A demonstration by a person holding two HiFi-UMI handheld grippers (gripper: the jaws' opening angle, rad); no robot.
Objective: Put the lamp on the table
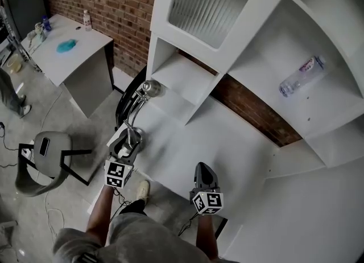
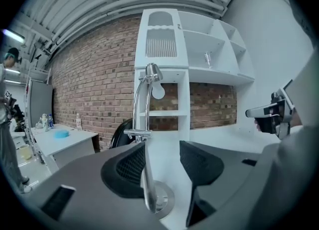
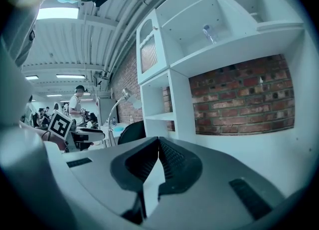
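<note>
Head view: the slim chrome gooseneck lamp [image 1: 136,114] stands upright on the white counter [image 1: 239,148]. Its stem is between the left gripper's [image 1: 129,138] parted jaws, unclamped. To the right, the right gripper's [image 1: 203,171] jaws are closed on nothing.

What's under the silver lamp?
Its round base rests on the white table. The left gripper hides part of the base, and what lies beneath the base itself cannot be seen.
</note>
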